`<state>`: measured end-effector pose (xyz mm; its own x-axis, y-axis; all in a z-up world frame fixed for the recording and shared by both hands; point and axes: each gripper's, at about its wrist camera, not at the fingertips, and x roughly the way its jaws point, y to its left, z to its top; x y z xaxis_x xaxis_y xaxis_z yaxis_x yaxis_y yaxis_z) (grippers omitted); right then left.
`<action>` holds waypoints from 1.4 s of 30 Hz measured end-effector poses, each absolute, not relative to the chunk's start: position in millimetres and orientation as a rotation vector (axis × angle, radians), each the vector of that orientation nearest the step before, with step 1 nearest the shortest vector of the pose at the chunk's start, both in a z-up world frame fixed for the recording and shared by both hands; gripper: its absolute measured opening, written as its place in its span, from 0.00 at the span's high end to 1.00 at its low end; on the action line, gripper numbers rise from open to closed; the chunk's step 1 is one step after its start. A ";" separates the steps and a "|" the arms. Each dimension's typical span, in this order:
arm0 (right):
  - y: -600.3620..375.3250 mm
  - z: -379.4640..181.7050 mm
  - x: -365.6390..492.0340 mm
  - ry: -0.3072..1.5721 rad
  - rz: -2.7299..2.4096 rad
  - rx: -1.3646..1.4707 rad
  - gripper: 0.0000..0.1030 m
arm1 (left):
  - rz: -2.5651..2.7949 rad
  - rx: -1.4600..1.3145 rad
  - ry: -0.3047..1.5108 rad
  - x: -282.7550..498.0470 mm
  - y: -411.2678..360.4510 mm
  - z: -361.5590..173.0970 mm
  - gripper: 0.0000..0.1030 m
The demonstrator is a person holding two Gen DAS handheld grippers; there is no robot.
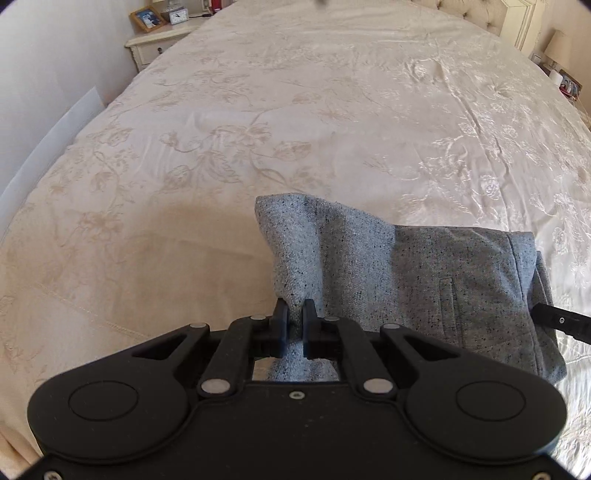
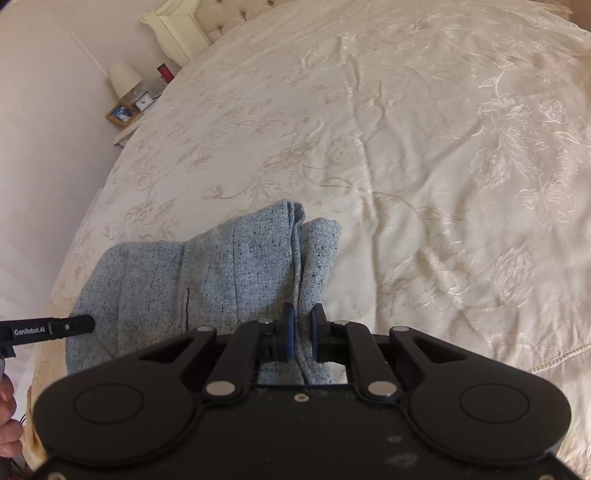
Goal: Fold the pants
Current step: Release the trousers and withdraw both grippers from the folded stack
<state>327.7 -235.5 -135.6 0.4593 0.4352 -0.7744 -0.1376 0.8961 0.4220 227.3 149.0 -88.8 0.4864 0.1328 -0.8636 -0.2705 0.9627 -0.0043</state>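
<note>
Grey speckled pants [image 1: 406, 280] lie folded on the cream bed near its front edge; they also show in the right wrist view [image 2: 221, 273]. My left gripper [image 1: 294, 308] is shut on the pants' left near corner, the cloth pinched between its pads. My right gripper [image 2: 303, 314] is shut on the pants' right near edge, where several layers bunch between the pads. The right gripper's finger shows at the far right of the left wrist view [image 1: 561, 321]. The left gripper's finger shows at the left of the right wrist view [image 2: 55, 328].
The cream embroidered bedspread [image 1: 295, 129] stretches far ahead. A nightstand [image 1: 159, 44] with a photo frame and clock stands at the back left. A tufted headboard [image 2: 236, 14], a lamp [image 2: 123, 79] and a wall lie at the left of the right wrist view.
</note>
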 end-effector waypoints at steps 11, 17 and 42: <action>-91.3 -116.9 298.9 0.997 0.442 0.205 0.90 | 0.329 -0.154 1.009 171.6 267.1 -83.0 1.00; -72.4 -118.4 294.8 0.974 0.148 0.056 0.85 | 0.311 -0.210 1.036 156.0 289.6 -92.1 0.96; -67.8 -69.3 184.6 0.973 0.315 0.087 0.78 | 0.282 -0.198 1.085 119.5 185.1 -72.1 0.87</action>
<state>184.6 -67.8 -69.3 0.5210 0.3011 -0.7987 -0.2240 0.9512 0.2125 119.5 185.1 -72.1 0.4367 0.1283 -0.8904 -0.3210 0.9468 -0.0210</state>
